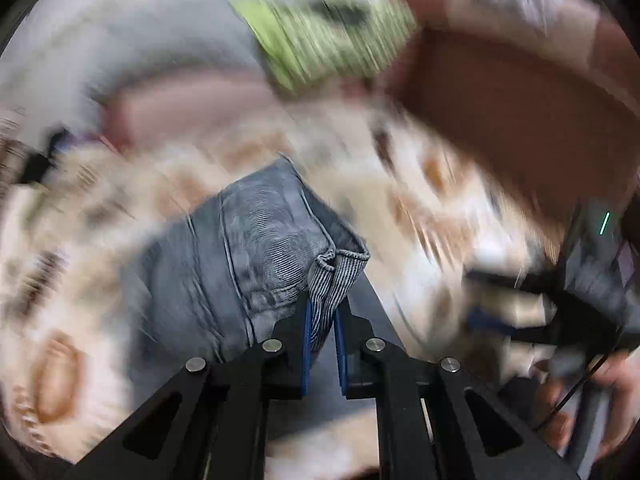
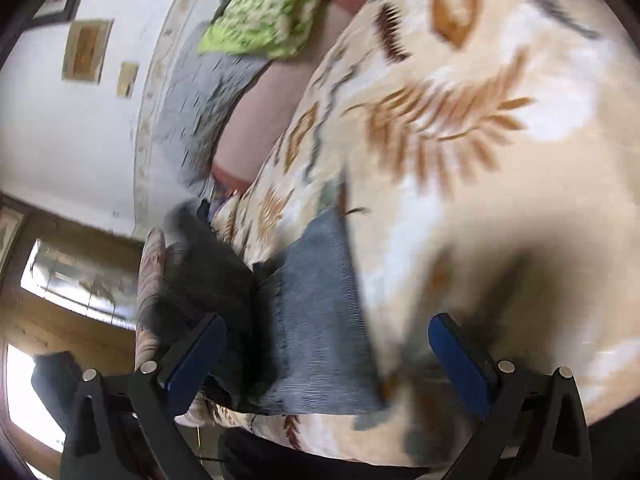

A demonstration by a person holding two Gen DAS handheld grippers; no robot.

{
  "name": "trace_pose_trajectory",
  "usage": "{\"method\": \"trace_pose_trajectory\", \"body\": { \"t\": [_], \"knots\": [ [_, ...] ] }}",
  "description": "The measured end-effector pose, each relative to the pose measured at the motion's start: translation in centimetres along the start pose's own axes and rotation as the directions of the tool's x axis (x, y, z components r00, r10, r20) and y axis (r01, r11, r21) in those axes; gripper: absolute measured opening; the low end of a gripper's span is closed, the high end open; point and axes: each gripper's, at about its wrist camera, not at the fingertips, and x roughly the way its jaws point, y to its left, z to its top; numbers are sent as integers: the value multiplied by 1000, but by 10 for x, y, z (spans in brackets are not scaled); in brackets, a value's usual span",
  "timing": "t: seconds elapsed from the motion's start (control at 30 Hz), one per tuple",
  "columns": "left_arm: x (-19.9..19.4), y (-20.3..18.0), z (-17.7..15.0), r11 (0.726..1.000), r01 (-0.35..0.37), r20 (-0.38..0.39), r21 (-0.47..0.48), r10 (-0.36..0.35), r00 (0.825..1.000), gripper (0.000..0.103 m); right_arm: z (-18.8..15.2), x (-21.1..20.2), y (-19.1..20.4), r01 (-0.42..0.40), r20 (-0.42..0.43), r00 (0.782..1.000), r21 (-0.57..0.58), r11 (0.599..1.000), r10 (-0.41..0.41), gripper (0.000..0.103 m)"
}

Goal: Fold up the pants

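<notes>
Grey-blue jeans (image 1: pixel 256 248) lie bunched on a cream bedspread with a brown leaf print (image 1: pixel 420 208). My left gripper (image 1: pixel 324 312) is shut on a folded hem edge of the jeans, with the striped inner side of the fabric pinched between its blue pads (image 1: pixel 306 332). In the right wrist view my right gripper (image 2: pixel 328 340) is open, its blue pads (image 2: pixel 460 356) far apart above a flat stretch of the jeans (image 2: pixel 316 320) and not touching it. A dark blurred shape (image 2: pixel 208 272) sits at the left edge of that denim. Both views are motion-blurred.
The patterned bedspread (image 2: pixel 460 120) covers most of the surface. A green patterned cloth (image 2: pixel 264 12) and a grey cloth (image 2: pixel 200 92) lie at the far side by a white wall. A brown headboard (image 1: pixel 500 112) rises on the right. A hand (image 1: pixel 580 400) holds the other gripper.
</notes>
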Motion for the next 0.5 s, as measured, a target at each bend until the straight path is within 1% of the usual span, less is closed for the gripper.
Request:
{"method": "trace_pose_trajectory", "body": {
  "t": [0.03,0.07,0.1,0.13,0.17,0.2,0.23,0.27,0.3,0.33,0.37,0.4,0.43,0.47,0.5],
  "knots": [
    [23,-5,-9,1000,12,-95,23,-9,995,13,0,-3,-6,8,-2,1000,13,1000,-8,103],
    [34,-8,-16,999,5,-140,40,1,990,14,0,-5,-11,14,-7,1000,22,1000,-14,103],
    [31,-7,-21,999,10,-114,48,-4,993,14,-1,-8,-14,23,-10,1000,24,999,-23,103],
    [23,-5,-20,998,31,-100,46,-27,995,19,-2,-9,-14,27,-10,1000,21,999,-27,103],
    [14,-1,-18,997,68,-97,34,-65,993,37,-3,-10,-14,28,-8,1000,17,999,-28,103],
    [2,6,-15,993,115,-90,14,-113,989,48,-2,-10,-13,27,-9,1000,16,1000,-27,103],
    [-15,16,-13,987,158,-59,-13,-158,986,59,-1,-9,-11,22,-13,1000,15,1000,-22,103],
    [-29,24,-11,985,168,-14,-34,-169,986,65,-2,-5,-5,13,-20,1000,9,1000,-13,103],
    [-44,35,-10,987,151,36,-54,-149,988,69,-2,0,3,-1,-32,999,-4,1000,1,103],
    [-59,49,-10,990,113,86,-78,-107,991,75,-4,5,11,-19,-47,999,-18,1000,19,103],
    [-70,64,-10,991,70,131,-111,-55,990,78,-6,10,19,-38,-67,997,-26,999,36,103],
    [-79,84,-13,987,6,167,-163,21,986,79,-9,17,26,-60,-95,994,-32,998,57,103],
    [-81,95,-16,979,-35,170,-199,70,983,81,-13,25,34,-72,-126,990,-37,997,67,103],
    [-79,110,-18,966,-84,151,-245,124,981,81,-15,31,38,-70,-141,988,-39,997,64,103],
    [-75,124,-20,952,-120,117,-283,158,981,81,-18,42,42,-50,-164,985,-39,998,43,103]
  ]
}}
